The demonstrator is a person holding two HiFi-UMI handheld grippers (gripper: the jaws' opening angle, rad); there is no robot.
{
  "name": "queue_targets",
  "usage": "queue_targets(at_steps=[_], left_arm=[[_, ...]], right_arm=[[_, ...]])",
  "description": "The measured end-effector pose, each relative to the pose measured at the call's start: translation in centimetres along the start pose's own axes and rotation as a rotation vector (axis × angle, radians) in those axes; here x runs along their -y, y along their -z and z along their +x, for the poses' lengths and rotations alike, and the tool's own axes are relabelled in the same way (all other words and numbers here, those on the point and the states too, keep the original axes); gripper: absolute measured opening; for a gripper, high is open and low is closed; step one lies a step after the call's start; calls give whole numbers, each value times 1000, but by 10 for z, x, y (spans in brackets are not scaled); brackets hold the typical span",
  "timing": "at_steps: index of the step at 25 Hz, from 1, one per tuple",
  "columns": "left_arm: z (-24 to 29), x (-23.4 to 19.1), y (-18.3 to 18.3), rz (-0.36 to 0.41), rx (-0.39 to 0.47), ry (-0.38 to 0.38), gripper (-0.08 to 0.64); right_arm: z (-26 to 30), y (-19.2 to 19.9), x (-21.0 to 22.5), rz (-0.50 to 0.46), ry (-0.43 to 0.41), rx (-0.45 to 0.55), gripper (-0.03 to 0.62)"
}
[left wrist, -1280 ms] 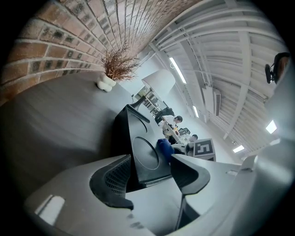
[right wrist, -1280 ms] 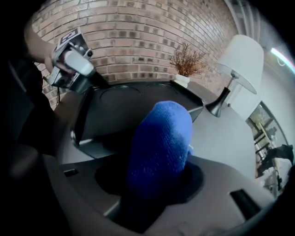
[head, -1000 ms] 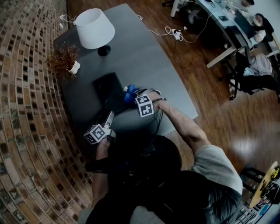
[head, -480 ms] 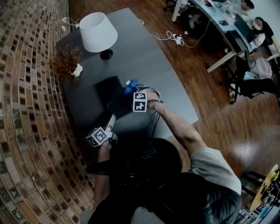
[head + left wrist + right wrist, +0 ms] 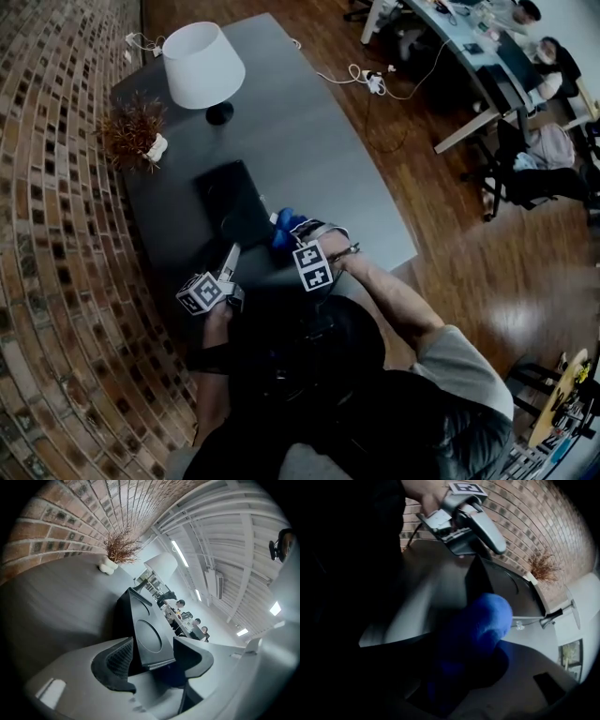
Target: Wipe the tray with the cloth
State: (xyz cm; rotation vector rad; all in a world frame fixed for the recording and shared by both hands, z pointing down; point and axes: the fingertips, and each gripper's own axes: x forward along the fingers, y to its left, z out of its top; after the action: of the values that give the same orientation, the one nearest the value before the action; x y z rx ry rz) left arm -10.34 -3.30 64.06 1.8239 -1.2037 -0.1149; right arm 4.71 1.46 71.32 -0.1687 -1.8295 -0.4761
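Observation:
The black tray (image 5: 230, 197) lies on the grey table (image 5: 319, 141); its round recess shows in the left gripper view on the tray (image 5: 147, 634). My left gripper (image 5: 228, 253) is at the tray's near left corner, and that corner fills the gap between its jaws (image 5: 152, 663), so it looks shut on the tray. My right gripper (image 5: 292, 236) is shut on a bunched blue cloth (image 5: 284, 225), which sits at the tray's near right edge. In the right gripper view the cloth (image 5: 485, 620) hides the jaws and most of the tray (image 5: 506, 585).
A white lamp (image 5: 202, 61) and a dried plant in a small white pot (image 5: 136, 127) stand at the table's far end. A brick wall (image 5: 56, 234) runs along the left. Cables and a power strip (image 5: 375, 80) lie on the wooden floor; people sit at desks at the far right.
The right gripper pushed the cloth away over the tray, then drew it back to the near right edge. The left gripper has stayed at the tray's corner.

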Motion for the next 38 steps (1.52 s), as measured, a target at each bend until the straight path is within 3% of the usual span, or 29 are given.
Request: queue_targets(at_steps=[2,4,9,12,16,20,24,27,30,32,35,37,38], left_arm=[[1,1,0,-2,2,10,261],[2,1,0,2,2,15,261],[-1,1,1,-3,5,15,261],[1,3,-1,-9,13,23,261],[1,5,0,-12,13,28,261],[2,4,0,-15,12,38,261],[1,3,2,-15,4,38,261],[0,2,1,-18,5,42,261],[1,0,-1,-21,7,46,261],[0,-1,-2,-24,11,46,261],[0,-1,0,-30,12,51,261],[-1,-2,0,-35,13,51,261],[-2,-2,1,-36,12,48,261]], right_arm=[[-12,3,-22,56,-56,46,201],[-27,28,-25,210,-55,53,202],[-88,157,-2,722,128,-47,204],[-123,213,2,989,229,-14,206],[-111,213,-14,1164,212,118,209],[-67,216,-56,1158,131,-22,279],[-102,225,-67,1178,121,-29,293],[-147,249,-74,1170,149,-95,293],[-192,264,-58,1169,241,-114,293],[-211,254,-27,1151,315,-53,293],[-208,198,37,1070,382,160,290],[-176,141,76,945,368,274,230],[-152,114,90,854,348,278,230]])
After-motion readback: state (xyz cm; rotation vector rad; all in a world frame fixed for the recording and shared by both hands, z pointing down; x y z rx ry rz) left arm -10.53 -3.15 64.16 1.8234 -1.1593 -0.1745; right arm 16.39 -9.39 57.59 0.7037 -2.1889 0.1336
